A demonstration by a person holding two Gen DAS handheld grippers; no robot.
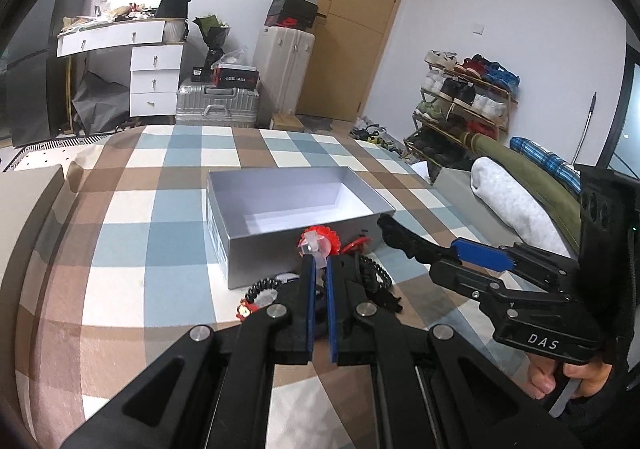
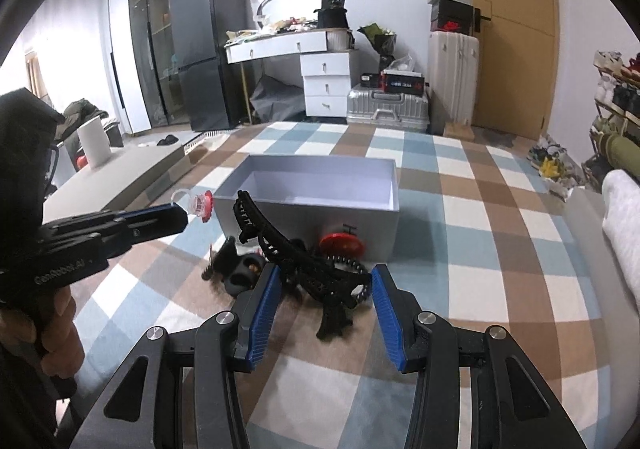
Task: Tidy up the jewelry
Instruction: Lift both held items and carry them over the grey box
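While a red and clear hair clip [image 1: 316, 245] sits pinched in the closed left gripper [image 1: 319, 261] before the open grey box [image 1: 256, 241], the right gripper [image 2: 324, 297] clamps a long black hair claw [image 2: 280, 245] above the checked bedspread [image 2: 480, 249].

Grey box [image 2: 320, 213] with white inside, on blue, brown and white checked cover [image 2: 480, 249].

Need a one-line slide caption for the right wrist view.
Right gripper holds a black hair claw before the open grey box, while the left gripper lifts a red-and-clear hair tie.
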